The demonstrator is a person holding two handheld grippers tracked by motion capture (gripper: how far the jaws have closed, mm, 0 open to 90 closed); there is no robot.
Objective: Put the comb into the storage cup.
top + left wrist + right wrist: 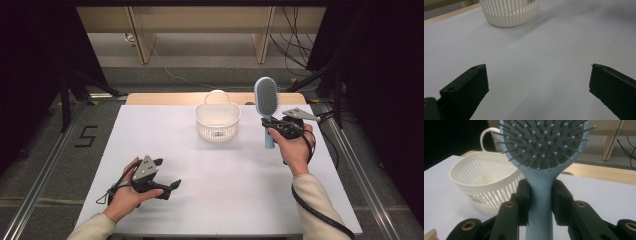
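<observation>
A light blue hairbrush (266, 102) with a grey bristle pad stands upright in the air at the right, its handle clamped in my right gripper (270, 125). In the right gripper view the brush handle (540, 195) sits squeezed between the two black jaws, bristles facing the camera. A white slotted basket (217, 121) with a loop handle rests on the table at the middle back, left of the brush. My left gripper (167, 173) rests low near the front left, jaws spread wide over bare tabletop. The left gripper view shows the basket (510, 12) far ahead.
The white table top (225, 180) has a wooden strip along its far edge. Metal rails run down both sides of the table. Black stands and cables are at the back corners, and wooden furniture legs stand beyond.
</observation>
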